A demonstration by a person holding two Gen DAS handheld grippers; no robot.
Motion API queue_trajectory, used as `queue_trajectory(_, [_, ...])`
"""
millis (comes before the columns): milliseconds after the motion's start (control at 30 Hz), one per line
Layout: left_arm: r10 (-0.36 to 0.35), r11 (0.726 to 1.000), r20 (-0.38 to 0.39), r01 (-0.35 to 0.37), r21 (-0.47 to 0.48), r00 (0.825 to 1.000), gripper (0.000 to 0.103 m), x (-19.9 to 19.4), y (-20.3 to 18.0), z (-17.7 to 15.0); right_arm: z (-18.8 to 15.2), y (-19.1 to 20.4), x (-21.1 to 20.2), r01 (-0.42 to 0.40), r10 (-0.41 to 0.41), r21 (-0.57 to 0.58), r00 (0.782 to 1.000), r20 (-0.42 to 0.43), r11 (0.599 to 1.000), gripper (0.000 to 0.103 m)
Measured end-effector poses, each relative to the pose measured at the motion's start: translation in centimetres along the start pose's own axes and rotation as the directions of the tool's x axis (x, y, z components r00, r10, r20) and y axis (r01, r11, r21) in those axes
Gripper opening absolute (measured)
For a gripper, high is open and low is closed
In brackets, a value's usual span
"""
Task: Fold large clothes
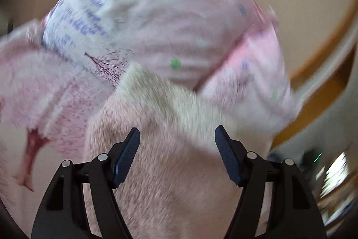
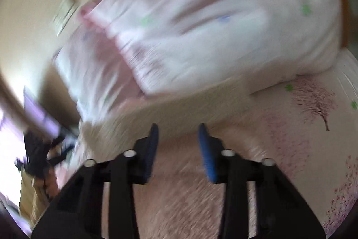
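While both jaws gape, fleece garment (image 1: 170,149) lies beneath.

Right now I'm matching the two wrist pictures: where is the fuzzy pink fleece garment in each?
Left wrist: fuzzy pink fleece garment fills bottom centre, beneath the open tool.
Right wrist: bottom centre, under the tool.
Shared landmark: dark tree print on the sheet.

Fluffy pink garment (image 1: 170,149) lies rumpled on the tree-printed bedding.
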State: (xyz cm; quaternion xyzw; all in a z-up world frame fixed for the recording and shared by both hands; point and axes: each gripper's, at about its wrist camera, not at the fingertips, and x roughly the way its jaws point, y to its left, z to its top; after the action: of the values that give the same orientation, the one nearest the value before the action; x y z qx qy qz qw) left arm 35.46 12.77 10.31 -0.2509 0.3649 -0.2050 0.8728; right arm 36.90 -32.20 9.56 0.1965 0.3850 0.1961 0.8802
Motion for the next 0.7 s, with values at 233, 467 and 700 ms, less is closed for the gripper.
queue_trajectory(233, [0.088, 0.983, -0.102, -0.07, 0.167, 0.991, 0.069, 4.1, -2.7, -2.6, -0.9, 5.0, 4.7, 0.114, -0.139, -0.23, 0.986, -0.093, 0.966, 0.021])
queue_trajectory(467, [0.13, 0.99, -0.087, -0.124, 0.07, 0.988, 0.07, 3.8, -0.4, -2.0, 0.9, 1.8, 3.3, 0.218, -0.216, -0.053, 0.976, 0.032, 0.975, 0.024])
queue_trajectory(700, [0.197, 0.98, -0.08, -0.195, 0.035, 0.977, 0.07, 4.0, 0.8, -1.4, 0.0, 6.1, 5.4, 0.138, -0.145, -0.169, 0.989, -0.026, 0.976, 0.026])
